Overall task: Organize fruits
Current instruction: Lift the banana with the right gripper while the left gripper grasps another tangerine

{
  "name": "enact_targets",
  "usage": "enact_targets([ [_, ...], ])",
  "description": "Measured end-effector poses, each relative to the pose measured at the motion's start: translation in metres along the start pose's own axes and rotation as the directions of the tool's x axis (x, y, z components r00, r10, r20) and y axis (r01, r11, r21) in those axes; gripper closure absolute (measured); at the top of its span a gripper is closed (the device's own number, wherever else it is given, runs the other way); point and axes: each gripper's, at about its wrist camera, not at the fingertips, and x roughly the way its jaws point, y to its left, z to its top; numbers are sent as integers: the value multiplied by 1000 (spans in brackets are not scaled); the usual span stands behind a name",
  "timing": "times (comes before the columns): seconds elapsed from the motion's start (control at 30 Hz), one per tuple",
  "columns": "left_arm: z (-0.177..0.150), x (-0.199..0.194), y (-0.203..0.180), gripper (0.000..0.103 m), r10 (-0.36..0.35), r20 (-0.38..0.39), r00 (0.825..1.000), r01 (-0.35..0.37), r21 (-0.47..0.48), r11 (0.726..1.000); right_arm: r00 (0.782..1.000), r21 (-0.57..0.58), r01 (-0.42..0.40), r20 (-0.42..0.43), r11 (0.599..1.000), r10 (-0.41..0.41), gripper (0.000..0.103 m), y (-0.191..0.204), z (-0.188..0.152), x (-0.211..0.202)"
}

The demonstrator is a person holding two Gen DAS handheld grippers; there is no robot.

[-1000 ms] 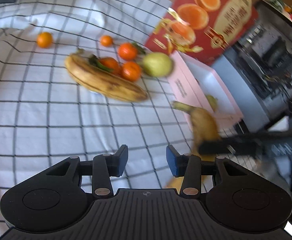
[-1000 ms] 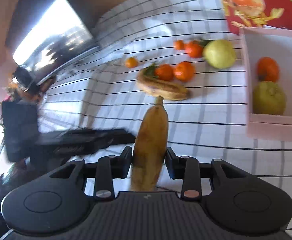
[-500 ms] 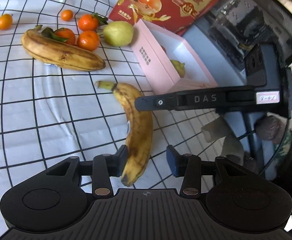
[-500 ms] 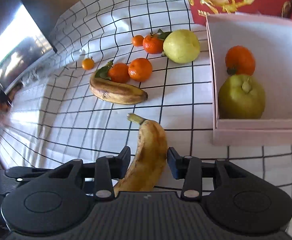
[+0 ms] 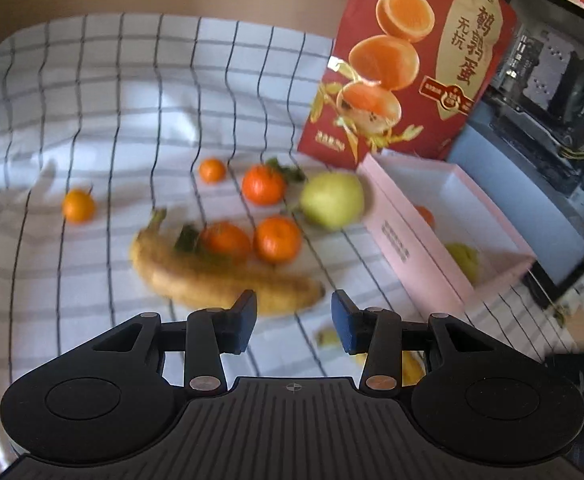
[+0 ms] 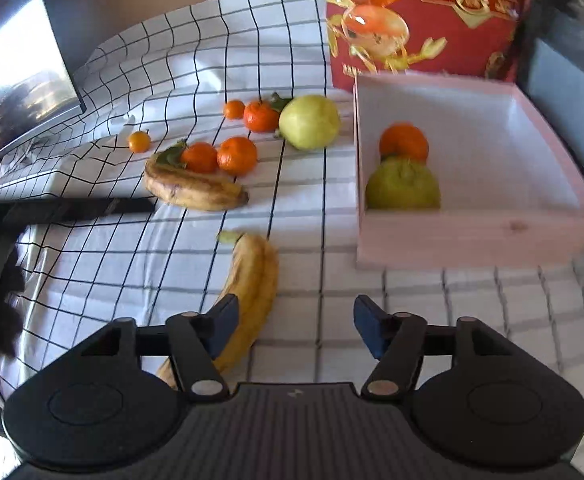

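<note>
In the right wrist view a spotted yellow banana [image 6: 252,280] lies on the checked cloth in front of the pink box [image 6: 471,236]. My right gripper [image 6: 295,322] is opening; its left finger is beside the banana and the right finger stands well clear. The box holds an orange [image 6: 403,142] and a green fruit [image 6: 401,186]. My left gripper [image 5: 293,320] is open and empty, hovering just short of a second, browner banana [image 5: 220,280]. Mandarins [image 5: 278,240] and a green pear [image 5: 331,204] lie behind that banana.
A tall red printed carton [image 5: 411,60] stands behind the pink box [image 5: 411,240]. A dark computer case [image 5: 551,100] is at the right, and a screen [image 6: 20,72] at the left edge of the cloth. Two small oranges [image 5: 78,206] lie apart at the left.
My right gripper's jaws have spread and let go of the banana, which now lies on the cloth. My left gripper has swung away from that banana toward the far banana and mandarins.
</note>
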Motion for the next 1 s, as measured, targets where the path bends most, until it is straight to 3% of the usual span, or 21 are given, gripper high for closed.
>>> enact_targets([
  [0.1,14,24,-7,57,27,21,999,-28,43,999,1000,11,21,-18,1000,-21,38,20,-5,14],
  [0.2,26,50,-12,57,60,-9,998,-59,92,994,998,30,43,-39,999,-42,37,33,-3,30],
  [0.33,30,54,-8,58,97,14,995,-97,68,993,998,-15,57,-39,998,-57,38,40,-6,35],
  [0.47,32,58,-7,58,84,10,996,-84,80,993,999,-68,27,-19,997,-29,53,40,-11,25],
  [0.6,36,77,-13,57,92,-26,995,-88,132,987,999,-131,36,-8,991,-37,60,44,-16,18],
  [0.8,38,97,-18,57,134,-56,989,-121,194,973,1000,-143,29,4,989,-29,57,43,-19,14],
  [1.0,40,105,-14,55,131,-46,990,-119,216,969,999,-131,29,16,991,-28,43,37,-23,10],
])
